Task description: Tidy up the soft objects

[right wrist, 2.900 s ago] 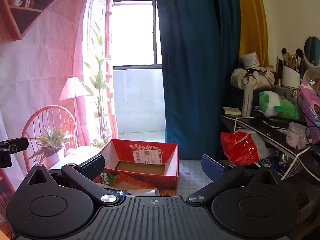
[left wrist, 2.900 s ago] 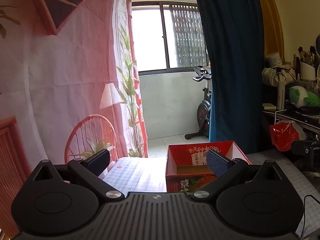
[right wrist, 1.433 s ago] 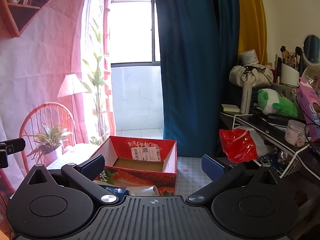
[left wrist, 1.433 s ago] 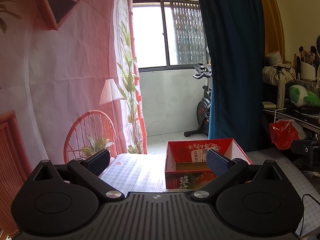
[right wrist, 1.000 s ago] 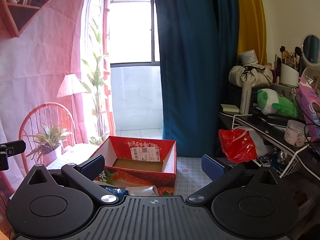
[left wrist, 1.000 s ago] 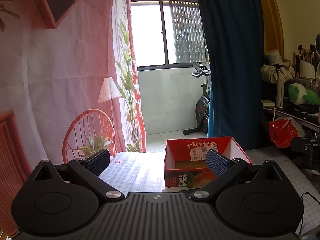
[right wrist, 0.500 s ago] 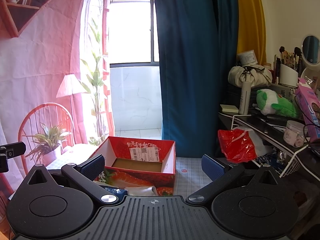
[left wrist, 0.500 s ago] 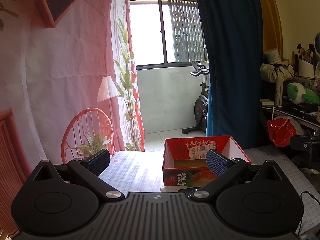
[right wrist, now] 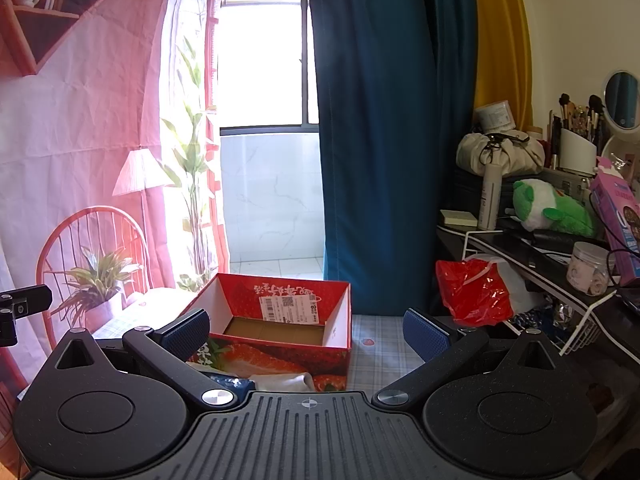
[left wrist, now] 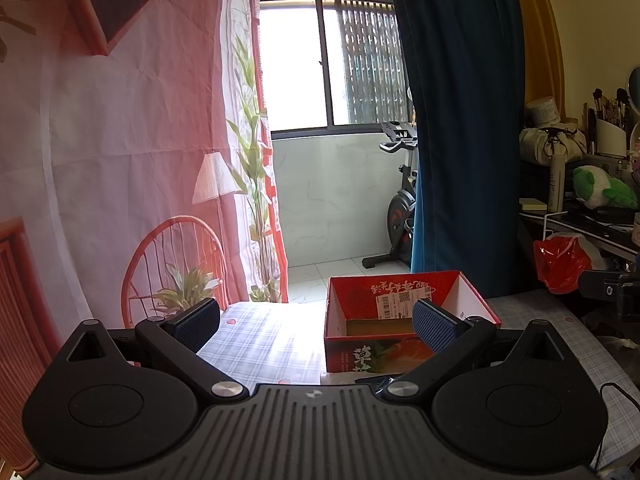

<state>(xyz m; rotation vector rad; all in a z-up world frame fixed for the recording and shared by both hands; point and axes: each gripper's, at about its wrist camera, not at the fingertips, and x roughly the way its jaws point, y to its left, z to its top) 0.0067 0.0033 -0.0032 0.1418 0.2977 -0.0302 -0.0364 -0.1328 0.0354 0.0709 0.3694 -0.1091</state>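
You have not picked anything up yet: your left gripper (left wrist: 316, 322) and right gripper (right wrist: 306, 332) both hover wide open and empty. The red strawberry carton (right wrist: 276, 330) stands empty on the checked tablecloth (left wrist: 264, 340); crumpled soft items (right wrist: 260, 380) lie just before it. Next, lower onto those. The carton bears Chinese lettering, unreadable, and a barcode label (right wrist: 290, 309).

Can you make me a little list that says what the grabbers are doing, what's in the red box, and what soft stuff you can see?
left gripper: jaws open, holding nothing
right gripper: jaws open, holding nothing
red cardboard box with strawberry print: open top, nothing inside
soft things in front of box: mostly hidden, white and blue bits show
green and white plush toy: lying on the side shelf
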